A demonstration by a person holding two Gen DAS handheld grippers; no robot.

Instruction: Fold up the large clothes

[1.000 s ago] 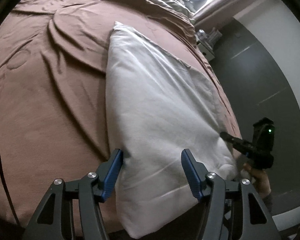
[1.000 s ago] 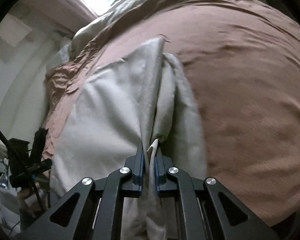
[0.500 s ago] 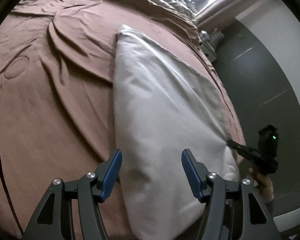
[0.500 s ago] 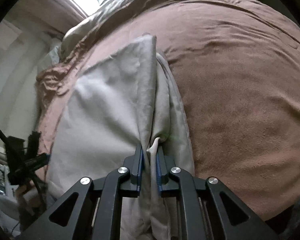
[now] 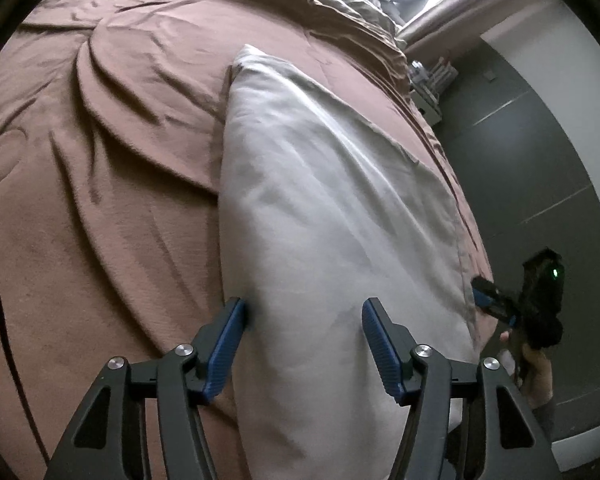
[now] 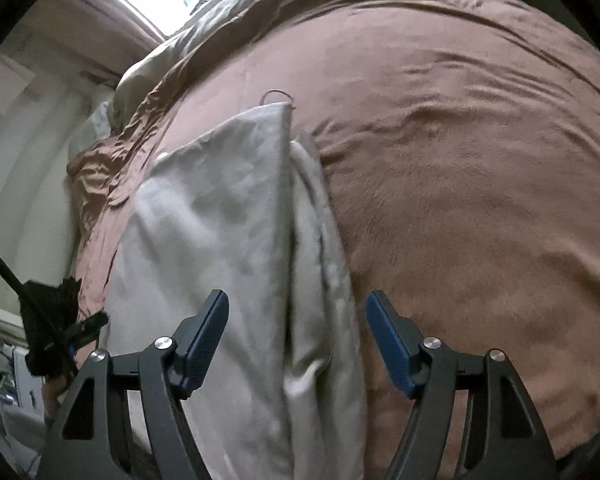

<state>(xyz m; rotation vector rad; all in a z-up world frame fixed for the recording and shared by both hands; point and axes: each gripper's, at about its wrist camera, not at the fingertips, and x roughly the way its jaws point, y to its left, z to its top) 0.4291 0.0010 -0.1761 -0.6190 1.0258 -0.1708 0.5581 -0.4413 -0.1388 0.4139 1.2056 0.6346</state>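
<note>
The pale grey garment (image 5: 332,240) lies folded into a long narrow strip on the brown bedspread (image 5: 100,220), running from the near edge of the bed up toward the rumpled far end. It hangs a little over that near edge, which is likely why both hands work from this side.

The right tongs (image 6: 296,340) are opening now, jaws spreading wide, and the doubled edge of the cloth lies loose between them with neither pad pressing on it. That reads as a release: the fold has been laid over and the layers are left to settle along the strip's right side.

The left tongs (image 5: 304,340) stand moderately wide and are easing inward slightly, straddling the near end of the strip. Their left pad sits right at the cloth's left edge; nothing is pinched. A fair guess is that they steady or square that end while the other side lets go.

In the left wrist view, the right tongs (image 5: 496,304) sit just off the strip's right border.
</note>
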